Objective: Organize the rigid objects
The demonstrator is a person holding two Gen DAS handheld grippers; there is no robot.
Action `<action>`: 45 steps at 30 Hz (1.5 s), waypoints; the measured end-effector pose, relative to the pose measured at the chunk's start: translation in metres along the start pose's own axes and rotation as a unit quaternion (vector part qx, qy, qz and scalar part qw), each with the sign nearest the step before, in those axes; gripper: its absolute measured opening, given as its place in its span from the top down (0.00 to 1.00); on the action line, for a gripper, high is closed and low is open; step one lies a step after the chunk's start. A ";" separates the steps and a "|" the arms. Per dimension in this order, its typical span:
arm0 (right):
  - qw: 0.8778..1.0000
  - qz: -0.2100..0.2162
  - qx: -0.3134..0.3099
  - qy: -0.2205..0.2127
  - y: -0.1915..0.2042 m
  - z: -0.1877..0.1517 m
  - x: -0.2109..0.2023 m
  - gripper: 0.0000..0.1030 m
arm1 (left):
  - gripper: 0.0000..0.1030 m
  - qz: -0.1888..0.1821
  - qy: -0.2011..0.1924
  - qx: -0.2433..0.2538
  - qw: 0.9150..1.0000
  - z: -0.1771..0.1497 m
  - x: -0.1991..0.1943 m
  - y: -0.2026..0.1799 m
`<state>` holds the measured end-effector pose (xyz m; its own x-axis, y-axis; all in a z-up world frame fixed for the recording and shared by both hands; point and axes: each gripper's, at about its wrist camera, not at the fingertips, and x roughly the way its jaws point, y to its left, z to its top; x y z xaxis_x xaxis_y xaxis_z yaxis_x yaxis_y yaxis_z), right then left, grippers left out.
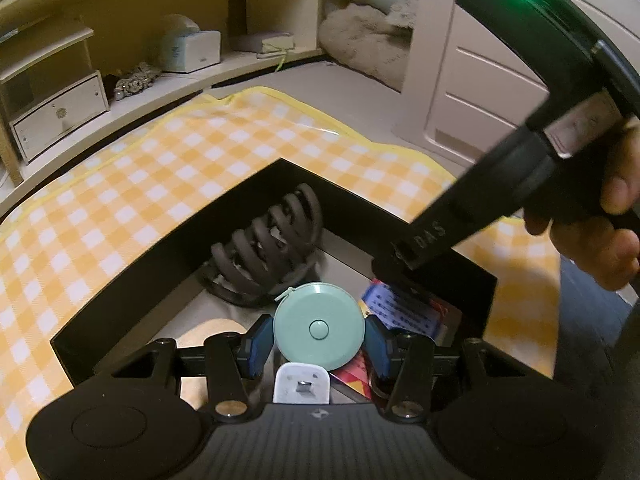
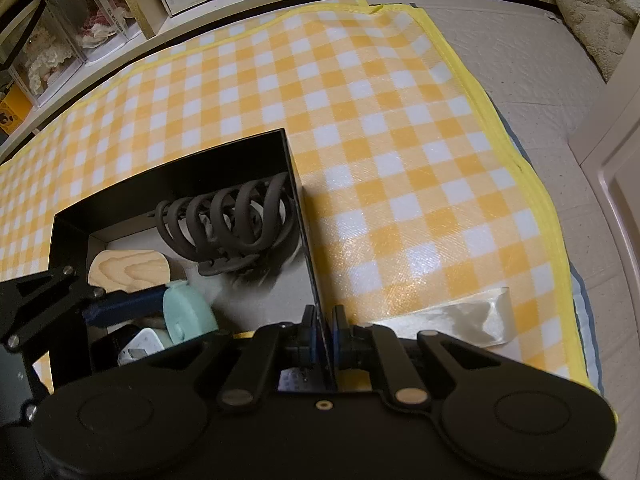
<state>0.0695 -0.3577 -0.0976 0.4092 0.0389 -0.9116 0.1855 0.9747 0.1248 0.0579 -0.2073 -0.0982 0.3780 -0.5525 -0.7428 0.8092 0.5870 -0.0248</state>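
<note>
So the open black rectangular box (image 2: 294, 184) sits on the yellow checkered mat. In its far corner there's a dark brown plastic claw hair clip (image 2: 236, 220) lying on its side. A round mint-green tape measure (image 1: 319, 327) is up on edge, a light wooden oval piece (image 2: 130, 270) lies flat near it, and there's a small white plug adapter (image 1: 303, 385) plus colourful printed packets (image 1: 404, 316).

Hair claw (image 2: 236, 224), tape measure (image 1: 319, 326) inside box (image 2: 168, 168) on mat (image 2: 360, 120).
</note>
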 end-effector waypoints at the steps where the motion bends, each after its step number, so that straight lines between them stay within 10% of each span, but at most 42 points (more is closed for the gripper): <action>1: 1.000 0.000 0.000 0.000 0.000 0.000 0.000 0.92 | 0.51 0.002 0.001 0.001 1.000 0.000 -0.001 -0.001; 30: 1.000 0.001 0.001 0.001 0.000 0.000 0.000 0.92 | 0.39 0.031 -0.006 -0.030 0.999 0.004 -0.017 0.006; 40: 1.000 0.002 0.002 -0.001 0.001 0.000 -0.001 0.92 | 0.00 0.048 -0.021 -0.080 0.995 0.006 -0.047 0.015; 45: 1.000 0.007 0.000 -0.029 0.007 -0.003 -0.018 0.76 | 0.00 0.062 -0.028 -0.126 0.990 0.006 -0.057 0.026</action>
<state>0.0613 -0.3510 -0.0817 0.4625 0.0396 -0.8857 0.1796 0.9741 0.1374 0.0602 -0.1639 -0.0524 0.4973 -0.4957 -0.7121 0.6207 0.7767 -0.1072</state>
